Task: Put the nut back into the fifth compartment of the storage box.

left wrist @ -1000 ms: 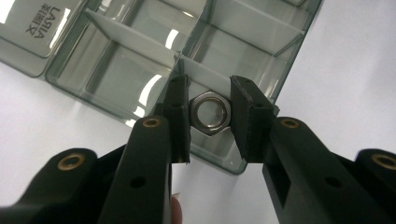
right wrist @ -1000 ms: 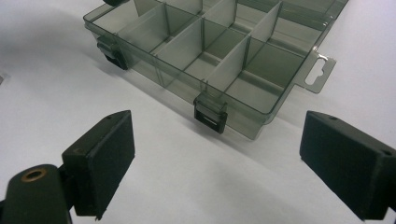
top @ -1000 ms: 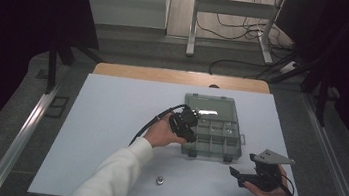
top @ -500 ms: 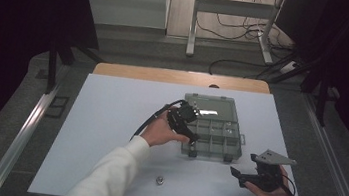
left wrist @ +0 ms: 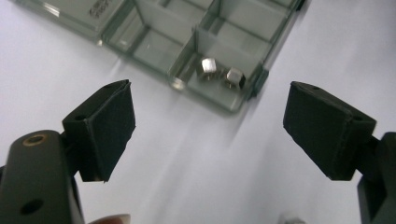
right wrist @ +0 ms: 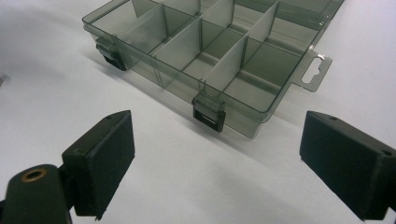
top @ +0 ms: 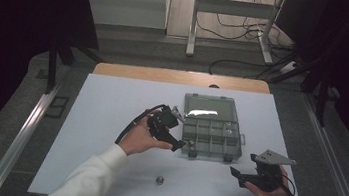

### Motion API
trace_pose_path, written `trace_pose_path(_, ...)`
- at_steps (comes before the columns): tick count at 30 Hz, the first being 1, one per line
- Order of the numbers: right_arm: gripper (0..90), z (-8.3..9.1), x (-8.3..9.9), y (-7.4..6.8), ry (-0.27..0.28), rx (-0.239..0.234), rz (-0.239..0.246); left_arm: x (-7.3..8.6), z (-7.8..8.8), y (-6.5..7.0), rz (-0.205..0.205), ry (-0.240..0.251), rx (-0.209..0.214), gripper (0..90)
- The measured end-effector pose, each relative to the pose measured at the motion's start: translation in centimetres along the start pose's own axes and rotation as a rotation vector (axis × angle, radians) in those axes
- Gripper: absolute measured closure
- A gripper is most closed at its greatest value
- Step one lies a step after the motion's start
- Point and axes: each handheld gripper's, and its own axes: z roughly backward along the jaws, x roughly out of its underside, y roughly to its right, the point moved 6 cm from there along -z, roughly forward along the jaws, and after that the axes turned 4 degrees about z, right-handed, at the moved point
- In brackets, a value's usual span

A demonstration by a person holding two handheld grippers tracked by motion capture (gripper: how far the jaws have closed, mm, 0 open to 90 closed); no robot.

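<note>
A clear grey compartment box (top: 212, 135) lies open on the white table (top: 109, 120), its lid (top: 210, 107) folded back. Two metal nuts (left wrist: 208, 66) (left wrist: 233, 77) rest in one compartment at the box's near left corner. A third nut (top: 159, 180) lies loose on the table in front. My left gripper (top: 179, 144) (left wrist: 208, 121) hovers just left of the box; its jaws have just been opening and nothing is between them. My right gripper (top: 234, 174) (right wrist: 215, 144) is open near the front right, facing the box's latched side (right wrist: 208, 114).
A wooden strip (top: 180, 77) borders the table's far edge. Beyond it stand a metal frame (top: 232, 19) and floor cables. Metal rails (top: 27, 130) run along both sides of the table.
The left gripper has drawn back from over the box's left side, toward the left and front, and its jaws have spread apart. The right gripper has not moved.
</note>
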Motion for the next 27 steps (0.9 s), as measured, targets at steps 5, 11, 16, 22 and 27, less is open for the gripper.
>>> trace_pose_path(5, 10.4, 0.0, 0.0, 0.0, -0.001, 0.001, 0.001, 1.8, 0.8, 0.0, 0.020, -0.001, -0.006, 17.2)
trace_pose_path(11, 10.4, 0.0, 0.0, 0.0, -0.003, 0.004, 0.003, 4.1, 1.4, 0.2, 0.044, -0.012, -0.004, 16.7)
trace_pose_path(16, 10.4, 0.0, 0.0, 0.0, -0.001, 0.005, 0.001, 5.9, 1.5, 0.5, 0.064, -0.024, -0.005, 15.4)
trace_pose_path(22, 10.4, -0.1, 0.0, -0.1, -0.006, 0.005, 0.006, 7.7, 1.5, 1.3, 0.078, -0.064, -0.014, 14.6)
trace_pose_path(27, 10.4, -0.1, 0.0, -0.1, -0.006, 0.005, 0.006, 8.5, 1.3, 2.4, 0.052, -0.091, 0.000, 13.6)
